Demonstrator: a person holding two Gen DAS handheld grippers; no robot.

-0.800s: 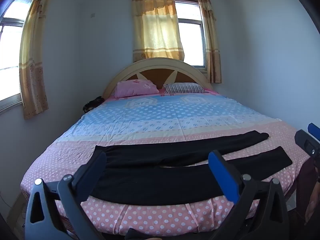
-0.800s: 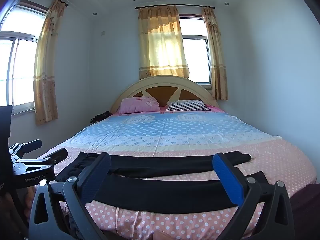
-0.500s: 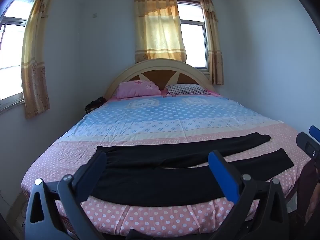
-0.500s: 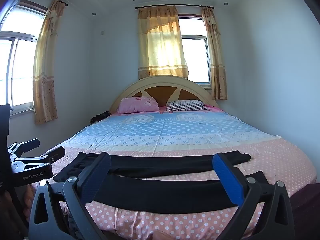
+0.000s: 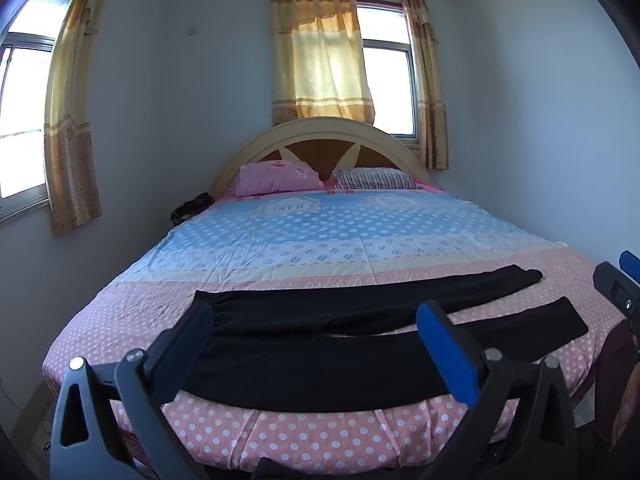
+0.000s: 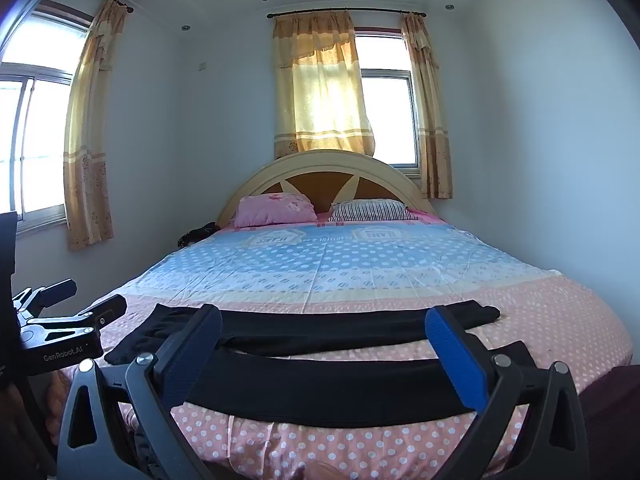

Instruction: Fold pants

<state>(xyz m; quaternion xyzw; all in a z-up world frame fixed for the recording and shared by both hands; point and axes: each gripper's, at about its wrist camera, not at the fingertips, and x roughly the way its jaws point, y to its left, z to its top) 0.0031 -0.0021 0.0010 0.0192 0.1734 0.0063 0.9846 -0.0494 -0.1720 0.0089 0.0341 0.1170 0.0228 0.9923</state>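
Little has moved since the earlier frames: both cameras have crept a touch closer to the bed, and the pants lie exactly as they did; nothing has been gripped. Nearest, at the bottom of the left wrist view, the left gripper (image 5: pixel 314 330) stands with its jaws spread wide and nothing between them; the right gripper (image 6: pixel 324 334), at the bottom of its own view, is likewise wide and empty, and its tip also shows at the right edge of the left view.

Just beyond them the black pants (image 5: pixel 360 344) lie flat across the foot of the bed (image 5: pixel 320 436), waist toward the left of the frame, the two legs running to the right and parted in a narrow V; the near leg lies close to the mattress edge. I judge this the approach, before the first fold; the next move likely calls for each gripper to come down on one leg, at waist and hem, and lay it over the other.

Farther off are the blue dotted sheet (image 5: pixel 340 232), a pink pillow (image 5: pixel 278 176) and a striped pillow (image 5: pixel 376 179) in the upper centre against the arched headboard (image 5: pixel 320 136); a dark bundle (image 5: pixel 190 210), too dim to name, sits left of the pillows; curtains (image 5: pixel 320 52) hang behind. Nothing stands in the way of the pants.
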